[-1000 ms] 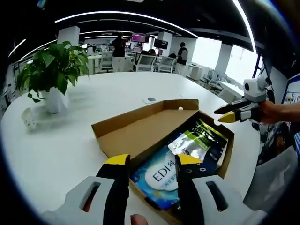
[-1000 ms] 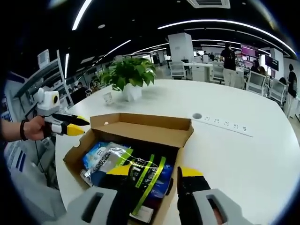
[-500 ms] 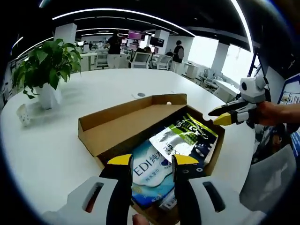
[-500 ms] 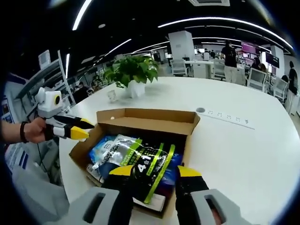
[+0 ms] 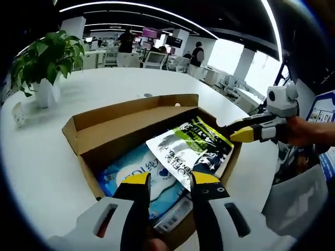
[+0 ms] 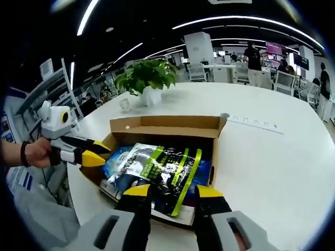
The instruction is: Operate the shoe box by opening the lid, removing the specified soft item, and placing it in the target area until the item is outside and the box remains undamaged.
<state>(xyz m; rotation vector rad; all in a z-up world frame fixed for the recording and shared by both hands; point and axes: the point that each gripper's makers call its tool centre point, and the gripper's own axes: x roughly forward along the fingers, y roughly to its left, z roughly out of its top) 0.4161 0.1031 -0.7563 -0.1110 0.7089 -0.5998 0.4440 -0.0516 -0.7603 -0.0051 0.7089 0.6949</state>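
Observation:
An open cardboard shoe box [image 5: 86, 133] lies on the white table, its lid flap folded back on the far side. A white, green and black pouch [image 5: 186, 149] lies on top of a blue and white pouch [image 5: 131, 170] inside. My left gripper [image 5: 171, 180] is open just above the box's near edge, over the pouches, nothing between its jaws. My right gripper [image 6: 173, 192] is open at the opposite edge of the box [image 6: 167, 125], over the green-striped pouch [image 6: 167, 164]. Each gripper shows in the other view, the right gripper [image 5: 238, 137] and the left gripper [image 6: 99, 154], at the box's side wall.
A potted plant [image 5: 44, 57] [image 6: 146, 76] stands far back on the round white table [image 5: 47, 172], with a small white object [image 5: 18, 114] beside it. A round socket [image 6: 224, 115] is set in the tabletop behind the box. People and desks are far off.
Both grippers have come closer to the box and lower over the pouches. Their jaws have narrowed a little. The box and pouches have not moved.

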